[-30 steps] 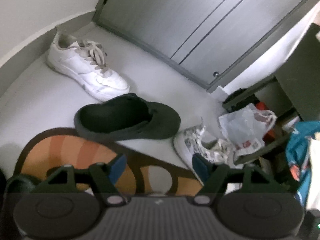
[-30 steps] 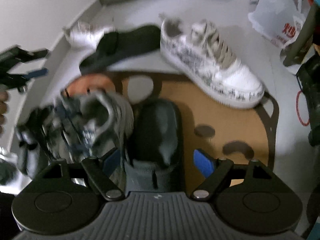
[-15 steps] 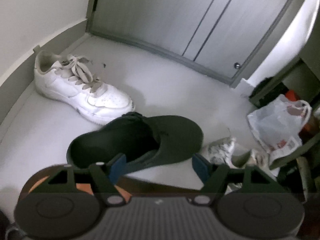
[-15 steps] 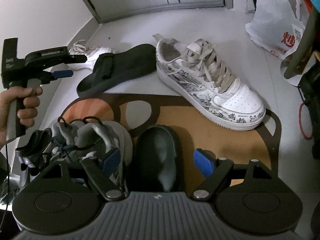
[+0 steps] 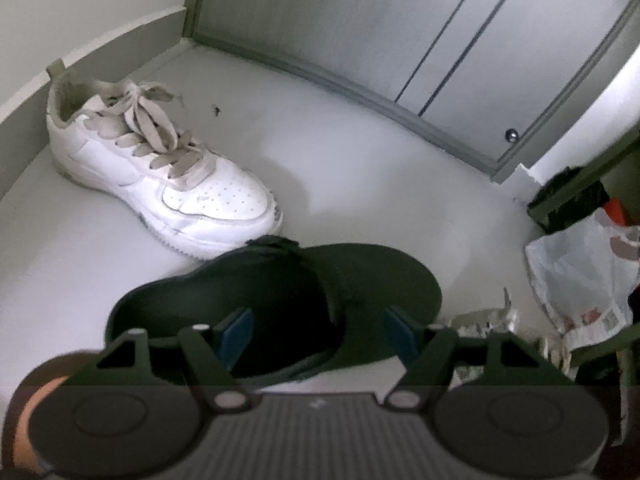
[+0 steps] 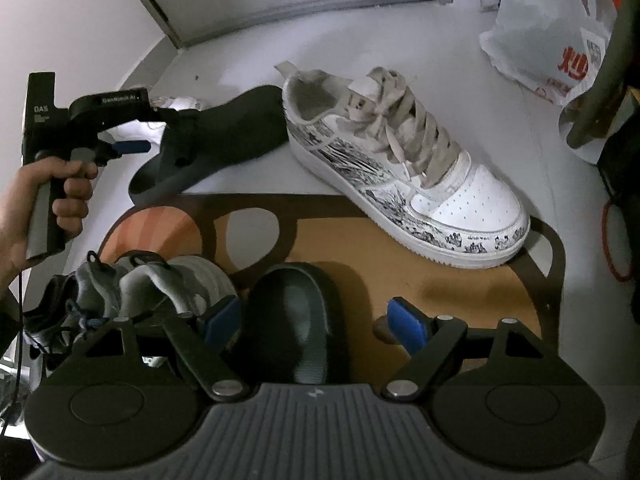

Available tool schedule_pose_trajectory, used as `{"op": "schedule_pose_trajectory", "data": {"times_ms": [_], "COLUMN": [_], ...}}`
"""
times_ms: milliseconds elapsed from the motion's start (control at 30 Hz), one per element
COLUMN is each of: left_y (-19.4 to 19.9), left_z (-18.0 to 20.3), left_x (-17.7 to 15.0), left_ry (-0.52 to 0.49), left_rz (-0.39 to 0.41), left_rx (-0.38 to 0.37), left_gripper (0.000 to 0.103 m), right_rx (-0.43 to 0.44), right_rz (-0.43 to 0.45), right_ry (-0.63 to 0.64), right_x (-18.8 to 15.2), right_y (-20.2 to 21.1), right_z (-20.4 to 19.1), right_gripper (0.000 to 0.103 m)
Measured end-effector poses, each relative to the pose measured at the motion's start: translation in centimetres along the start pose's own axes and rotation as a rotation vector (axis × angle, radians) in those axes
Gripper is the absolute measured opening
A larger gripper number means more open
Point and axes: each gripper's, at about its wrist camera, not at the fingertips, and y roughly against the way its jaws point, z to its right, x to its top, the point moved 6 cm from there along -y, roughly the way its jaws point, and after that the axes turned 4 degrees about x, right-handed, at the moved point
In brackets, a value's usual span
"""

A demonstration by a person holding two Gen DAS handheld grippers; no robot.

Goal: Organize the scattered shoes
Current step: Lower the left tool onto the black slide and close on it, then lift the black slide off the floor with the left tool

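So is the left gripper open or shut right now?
Open. The left gripper has its blue pads spread on either side of the dark slipper, not pressing on it.

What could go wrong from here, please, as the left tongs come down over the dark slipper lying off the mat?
1. The left tongs are open over the dark slipper; its wide, floppy body could slip or fold when pinched.
2. The white sneaker sits right by the slipper, its toe possibly touching, so a lift may nudge it.
3. The printed sneaker lies close beside the slipper, half on the mat, and might be bumped while the slipper is carried over.
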Motion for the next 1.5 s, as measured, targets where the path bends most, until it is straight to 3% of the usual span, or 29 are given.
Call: {"op": "schedule_pose_trajectory", "data": {"times_ms": [300,433,533,600,1000,1200,1500], "left_y": [-2.1,-3.3,-3.9,-4.2,-2.0,1.5,7.4], "left_z": [0.2,-0.1,-0.5,-0.4,0.2,0.7,2.1], "left_x": [0.3,0.3,0.5,0.6,0.7,1.4,1.5], "left_ry": [0.004,0.064,0.144,0.172,0.127,0.071,0.097], "left_rz": [-0.01,-0.037,-0.047,-0.054,-0.027,0.017,0.084], "left_rx": [0.023,-0.015,-0.104,-0.167,-0.206,-0.235,-0.331], "left_gripper": [0.071,0.065,0.046,0.021,0.017,0.017,0.016], "right_rx": [0.003,0.007,0.007,0.008,0.019,0.033,0.038], "right_rz": [-0.021,-0.025,-0.023,-0.02,-0.021,-0.006,0.056], "right_ry": [-0.009,-0.014,-0.018,-0.019,-0.007,0.015,0.074], "right_x": [-0.2,-0.3,-0.3,-0.2,-0.3,-0.4,0.1], "right_y": [-0.9,-1.1,-1.1,-1.0,-1.0,-0.3,2.6], "right_z": [0.8,1.1,1.2,1.2,0.4,-1.1,-3.8], "right_gripper": [0.085,0.085,0.085,0.085,0.085,0.085,0.085]}}
